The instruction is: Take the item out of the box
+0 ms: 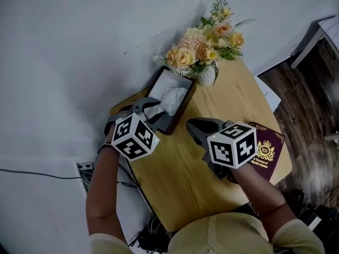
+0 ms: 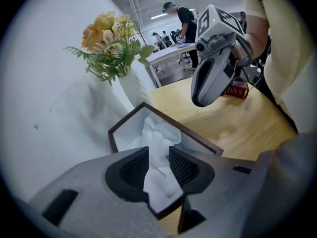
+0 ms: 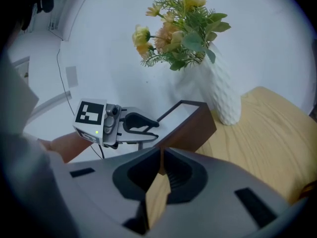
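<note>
A dark brown open box (image 1: 170, 124) lined in white stands on the wooden table (image 1: 175, 184), with crumpled white paper (image 1: 172, 97) inside it. My left gripper (image 1: 146, 108) hovers over the box's near end. In the left gripper view its jaws (image 2: 158, 152) stand apart, and the white paper (image 2: 156, 130) in the box (image 2: 130, 117) shows through the gap, untouched. My right gripper (image 1: 195, 127) hangs over the table just right of the box. Its tips (image 3: 160, 155) meet, with nothing between them. The right gripper view shows the box (image 3: 192, 127) with the left gripper (image 3: 146, 123) at its far end.
A white vase (image 1: 207, 76) of yellow and peach flowers (image 1: 204, 41) stands just behind the box. A maroon booklet (image 1: 268, 151) lies at the table's right edge under my right forearm. A power strip (image 1: 85, 168) and cables lie on the floor at the left.
</note>
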`<act>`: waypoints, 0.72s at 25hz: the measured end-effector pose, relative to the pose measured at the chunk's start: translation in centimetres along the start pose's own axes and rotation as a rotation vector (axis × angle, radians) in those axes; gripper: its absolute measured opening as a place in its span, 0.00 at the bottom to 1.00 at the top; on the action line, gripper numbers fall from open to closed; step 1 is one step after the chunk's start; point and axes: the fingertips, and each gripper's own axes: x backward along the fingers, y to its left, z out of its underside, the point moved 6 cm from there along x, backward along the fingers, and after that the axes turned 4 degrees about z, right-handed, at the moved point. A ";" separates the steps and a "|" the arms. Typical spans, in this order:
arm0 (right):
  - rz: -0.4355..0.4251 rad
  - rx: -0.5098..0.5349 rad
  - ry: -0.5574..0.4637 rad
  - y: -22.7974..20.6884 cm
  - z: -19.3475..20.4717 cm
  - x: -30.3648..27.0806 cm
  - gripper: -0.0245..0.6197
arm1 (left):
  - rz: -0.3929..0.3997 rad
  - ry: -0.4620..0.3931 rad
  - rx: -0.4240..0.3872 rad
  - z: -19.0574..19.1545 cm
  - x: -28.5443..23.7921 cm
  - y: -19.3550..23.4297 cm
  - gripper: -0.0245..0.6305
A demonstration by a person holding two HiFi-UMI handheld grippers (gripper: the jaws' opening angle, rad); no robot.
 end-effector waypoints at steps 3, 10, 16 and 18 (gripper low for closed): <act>0.004 -0.010 0.002 -0.5 0.1 -0.3 0.09 | 0.051 0.021 -0.018 0.1 -0.4 0.3 0.28; 0.010 -0.031 0.002 -1.3 0.1 -0.8 0.09 | 0.140 0.082 -0.058 0.1 -1.8 0.5 0.32; 0.002 -0.051 0.020 -1.6 0.5 -1.2 0.09 | 0.190 0.116 -0.096 -0.4 -2.9 0.5 0.40; 0.001 -0.059 0.015 -1.7 0.4 -1.2 0.09 | 0.187 0.144 -0.137 -0.4 -3.3 0.5 0.41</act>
